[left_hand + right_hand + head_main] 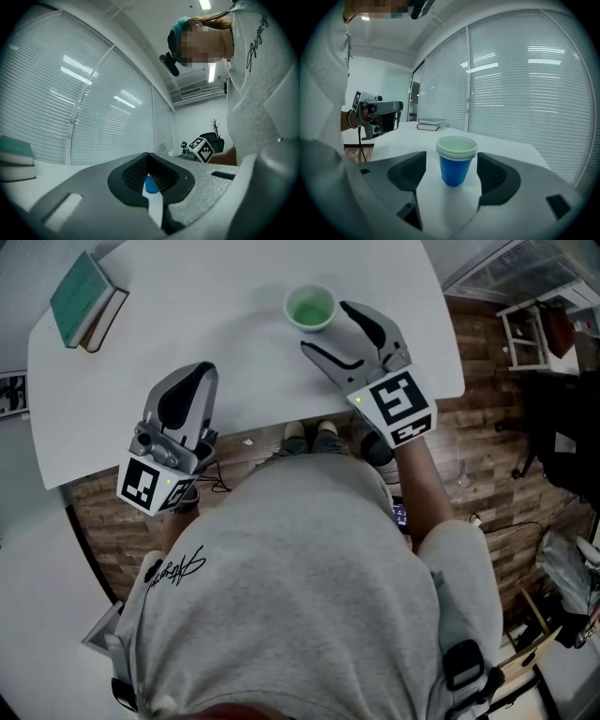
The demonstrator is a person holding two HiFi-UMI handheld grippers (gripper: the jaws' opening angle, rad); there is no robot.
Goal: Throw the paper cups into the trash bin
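Before counting any step done, note stacked paper cups (456, 161) upright on worktop (234, 334) between, not touching, jaws of released right hand-held gripper (328, 329), left hand-held gripper (197, 369) clenched empty, trash bin out of view; treat grasp and disposal as outstanding.

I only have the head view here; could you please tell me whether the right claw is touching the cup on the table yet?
Observer: No. In the right gripper view the right claw is open, and the paper cup stands upright in the gap between its jaws, touching neither pad.
Operator: Thank you. Is it a single cup?
Observer: It looks like a stack: several rims sit one above another, over a blue outer wall.
Operator: And the left claw?
Observer: The left claw is shut and empty; its own view shows the blue cup through the slit between its jaws, so it points toward the cup.
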